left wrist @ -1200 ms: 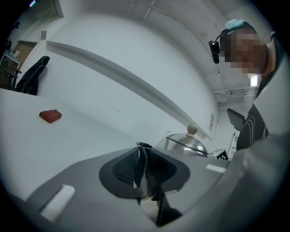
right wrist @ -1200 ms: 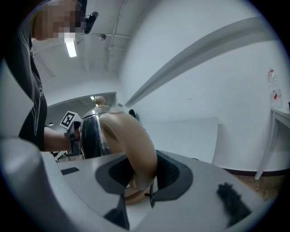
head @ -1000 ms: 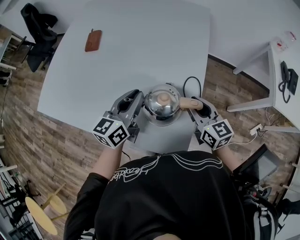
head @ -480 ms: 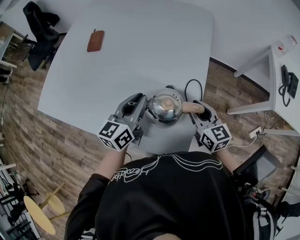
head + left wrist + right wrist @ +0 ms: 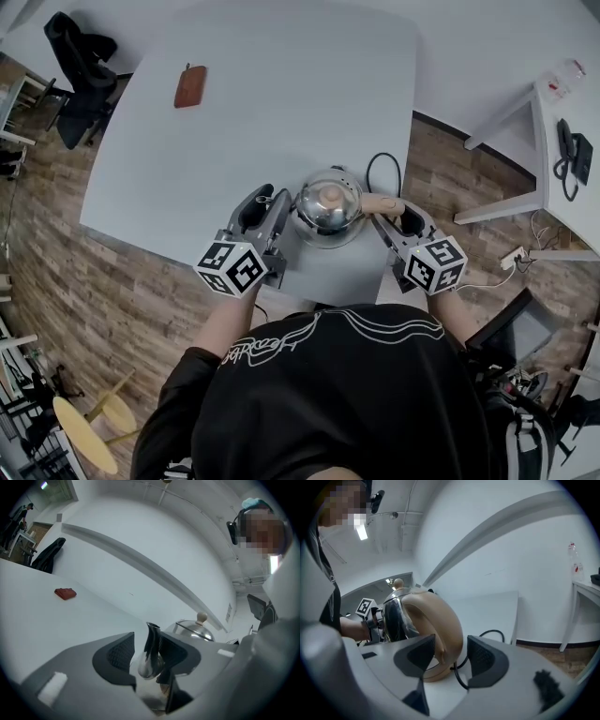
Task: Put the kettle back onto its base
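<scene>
A shiny steel kettle with a tan lid knob stands near the white table's front edge. Its base is hidden beneath it, and a black cord loops behind. My left gripper is at the kettle's left; its jaws are opening around the spout, with a gap beside the left pad. My right gripper is on the kettle's right side. Its jaws are opening too, with the tan handle loose between the pads. The kettle rests on its own.
A red-brown pouch lies far back left on the table. A black chair stands off the table's left corner. On the right is a white side table with a phone. The table's front edge runs just under both grippers.
Both grippers' jaws have spread apart, letting go of the spout and the handle. The kettle stays where it was and the hands have barely shifted.
</scene>
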`<move>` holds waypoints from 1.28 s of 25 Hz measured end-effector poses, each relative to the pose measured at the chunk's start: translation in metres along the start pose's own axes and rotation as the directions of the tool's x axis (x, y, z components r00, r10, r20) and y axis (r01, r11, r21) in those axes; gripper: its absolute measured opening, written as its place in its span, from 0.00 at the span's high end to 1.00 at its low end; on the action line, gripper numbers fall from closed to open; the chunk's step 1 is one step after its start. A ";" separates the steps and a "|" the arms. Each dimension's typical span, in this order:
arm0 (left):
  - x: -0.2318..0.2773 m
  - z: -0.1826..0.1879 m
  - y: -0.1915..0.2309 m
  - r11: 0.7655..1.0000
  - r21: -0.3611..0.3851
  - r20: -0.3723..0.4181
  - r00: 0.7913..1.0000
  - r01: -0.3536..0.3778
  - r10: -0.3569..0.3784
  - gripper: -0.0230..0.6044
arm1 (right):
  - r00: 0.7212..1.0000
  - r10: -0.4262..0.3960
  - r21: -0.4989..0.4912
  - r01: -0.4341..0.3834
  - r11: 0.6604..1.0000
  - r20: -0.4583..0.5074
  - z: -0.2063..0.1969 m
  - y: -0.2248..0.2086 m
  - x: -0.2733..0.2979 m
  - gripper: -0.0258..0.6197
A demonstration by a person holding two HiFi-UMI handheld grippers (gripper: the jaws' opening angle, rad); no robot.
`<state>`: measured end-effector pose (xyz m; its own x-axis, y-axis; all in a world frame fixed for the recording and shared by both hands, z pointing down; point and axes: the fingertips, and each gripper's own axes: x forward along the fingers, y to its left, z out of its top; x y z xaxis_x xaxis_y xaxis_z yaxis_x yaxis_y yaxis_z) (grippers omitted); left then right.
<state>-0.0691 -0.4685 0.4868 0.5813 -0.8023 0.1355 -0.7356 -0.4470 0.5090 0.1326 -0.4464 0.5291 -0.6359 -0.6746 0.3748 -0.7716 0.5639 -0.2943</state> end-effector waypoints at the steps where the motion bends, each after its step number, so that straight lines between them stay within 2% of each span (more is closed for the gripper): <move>1: -0.003 0.000 -0.001 1.000 -0.002 -0.001 1.000 -0.001 0.001 0.74 | 1.000 -0.005 -0.004 0.005 1.000 -0.002 -0.001 0.001 -0.002 0.64; 6: -0.028 -0.001 -0.006 0.999 -0.018 -0.005 1.000 -0.028 0.027 0.73 | 0.998 -0.066 0.001 0.066 0.998 0.001 -0.003 0.013 -0.025 0.64; 9: -0.045 -0.002 -0.018 0.999 -0.027 -0.013 1.000 -0.025 0.025 0.74 | 0.995 -0.097 0.008 0.097 0.995 0.036 0.004 0.026 -0.052 0.64; 11: -0.061 -0.003 -0.032 0.999 -0.041 -0.032 0.999 -0.020 0.018 0.77 | 0.993 -0.099 0.026 0.098 0.995 0.063 0.011 0.044 -0.071 0.64; 13: -0.077 -0.002 -0.049 0.998 -0.062 -0.048 0.999 -0.012 0.009 0.86 | 0.992 -0.094 0.052 0.089 0.995 0.088 0.019 0.068 -0.090 0.64; 16: -0.103 0.000 -0.084 0.998 -0.051 -0.080 0.996 0.041 -0.045 0.94 | 0.988 -0.052 0.061 0.044 0.997 0.146 0.034 0.113 -0.118 0.64; 19: -0.133 -0.006 -0.118 0.995 0.020 -0.163 0.982 0.102 -0.097 0.95 | 0.990 -0.035 0.036 0.031 0.999 0.134 0.034 0.152 -0.143 0.66; 20: -0.144 -0.007 -0.130 0.991 0.037 -0.175 0.978 0.125 -0.117 0.95 | 0.991 -0.037 0.024 0.034 0.999 0.132 0.033 0.162 -0.151 0.76; 21: -0.155 -0.006 -0.141 0.988 0.049 -0.178 0.974 0.149 -0.138 0.95 | 0.991 -0.034 0.013 0.033 0.999 0.132 0.032 0.173 -0.159 0.92; 22: -0.165 -0.005 -0.152 0.983 0.059 -0.176 0.971 0.173 -0.160 0.95 | 0.991 -0.024 0.003 0.024 1.000 0.131 0.032 0.184 -0.166 0.94; 25: -0.197 -0.004 -0.185 0.966 0.110 -0.183 0.960 0.235 -0.213 0.96 | 0.994 0.033 -0.011 -0.032 0.999 0.103 0.022 0.220 -0.182 0.95; 28: -0.223 -0.009 -0.217 0.938 0.170 -0.229 0.938 0.301 -0.259 0.96 | 0.994 0.069 0.004 -0.070 0.998 0.084 0.009 0.248 -0.200 0.95; 30: -0.238 -0.012 -0.237 0.921 0.172 -0.248 0.920 0.351 -0.304 0.96 | 0.993 0.082 0.022 -0.084 0.996 0.086 0.003 0.263 -0.210 0.95; 32: -0.248 -0.016 -0.250 0.909 0.139 -0.257 0.901 0.392 -0.349 0.96 | 0.992 0.090 0.019 -0.092 0.996 0.083 -0.002 0.276 -0.215 0.95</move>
<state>-0.0239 -0.1520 0.3395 0.8700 -0.4653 0.1629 -0.4895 -0.7760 0.3978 0.0560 -0.1450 0.3691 -0.7017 -0.6584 0.2724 -0.7101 0.6145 -0.3437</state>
